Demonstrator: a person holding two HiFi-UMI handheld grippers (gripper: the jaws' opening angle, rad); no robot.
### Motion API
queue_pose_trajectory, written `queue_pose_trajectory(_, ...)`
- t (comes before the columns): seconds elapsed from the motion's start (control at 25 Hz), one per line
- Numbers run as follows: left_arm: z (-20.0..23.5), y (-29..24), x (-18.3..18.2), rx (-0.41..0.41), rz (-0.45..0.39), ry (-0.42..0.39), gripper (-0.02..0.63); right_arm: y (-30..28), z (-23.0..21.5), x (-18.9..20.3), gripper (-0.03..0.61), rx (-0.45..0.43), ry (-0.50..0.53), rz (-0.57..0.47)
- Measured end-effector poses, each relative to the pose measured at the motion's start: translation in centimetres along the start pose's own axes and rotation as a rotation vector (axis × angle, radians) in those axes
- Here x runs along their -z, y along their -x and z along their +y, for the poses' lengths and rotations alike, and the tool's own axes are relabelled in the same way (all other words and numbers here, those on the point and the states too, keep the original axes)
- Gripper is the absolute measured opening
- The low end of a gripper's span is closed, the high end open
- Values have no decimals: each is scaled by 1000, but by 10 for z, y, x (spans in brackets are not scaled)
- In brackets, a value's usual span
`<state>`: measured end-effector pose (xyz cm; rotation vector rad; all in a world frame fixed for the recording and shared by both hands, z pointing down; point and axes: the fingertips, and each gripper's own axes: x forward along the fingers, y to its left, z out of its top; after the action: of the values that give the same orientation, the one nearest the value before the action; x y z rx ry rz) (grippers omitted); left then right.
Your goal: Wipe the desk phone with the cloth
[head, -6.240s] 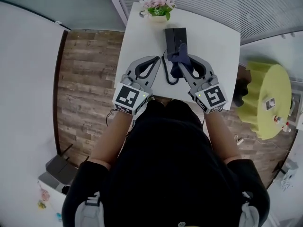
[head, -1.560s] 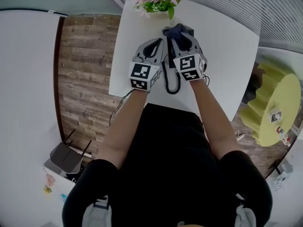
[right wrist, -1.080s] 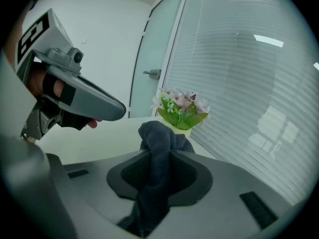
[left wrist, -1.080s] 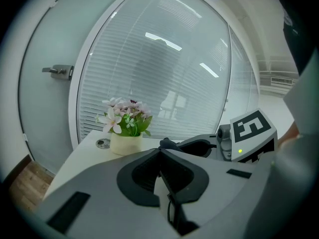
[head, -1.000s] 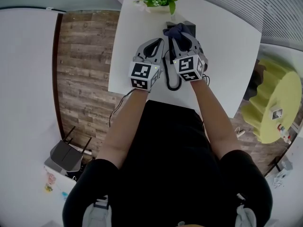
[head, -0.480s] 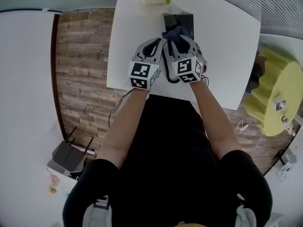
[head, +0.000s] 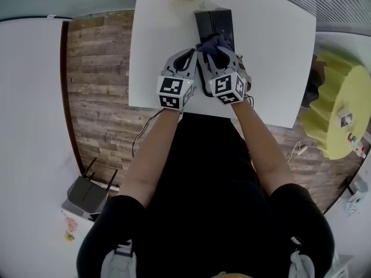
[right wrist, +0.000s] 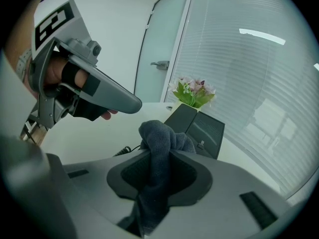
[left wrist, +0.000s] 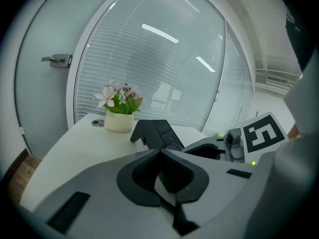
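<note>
Right gripper [right wrist: 164,153] clamps the cloth [right wrist: 160,132]; left gripper [left wrist: 160,151] has its jaws together, empty. Only head view shows cloth over desk phone [head: 214,22].

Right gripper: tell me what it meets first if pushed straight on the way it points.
Most likely the desk phone: the right gripper, claw shut on the cloth, points at its dark sloped face. The gap is hard to judge.

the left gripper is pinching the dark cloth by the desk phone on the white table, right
Not the left one: the dark cloth is pinched in the right gripper, as the right gripper view shows. The left gripper is shut on nothing. The rest stands: the cloth is by the desk phone on the white table.
</note>
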<state>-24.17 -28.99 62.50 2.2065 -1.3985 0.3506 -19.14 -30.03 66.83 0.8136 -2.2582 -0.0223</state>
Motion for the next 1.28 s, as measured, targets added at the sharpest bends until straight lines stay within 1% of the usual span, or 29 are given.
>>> queue_pose_trajectory(0.52,-9,7,20,16,42,5,11,13,23,28,106,-17,11,54)
queue_pose_trajectory(0.76,-20,14,13,36,33,-11,11,16,29,34,106,-34,10,90)
queue_pose_trajectory(0.88,-23,20,6,42,26,-23,11,25,28,34,107,-46,-10,96)
queue_pose_trajectory(1.04,-27,33,-12,54,5,-39,11,53,20,17,107,-44,-63,15)
queue_pose_trajectory(1.16,-32,47,-31,67,-22,-61,11,80,8,-4,107,-51,-108,-65)
queue_pose_trajectory(1.28,-39,60,-52,88,-51,-83,11,106,-6,-29,107,-48,-126,-148)
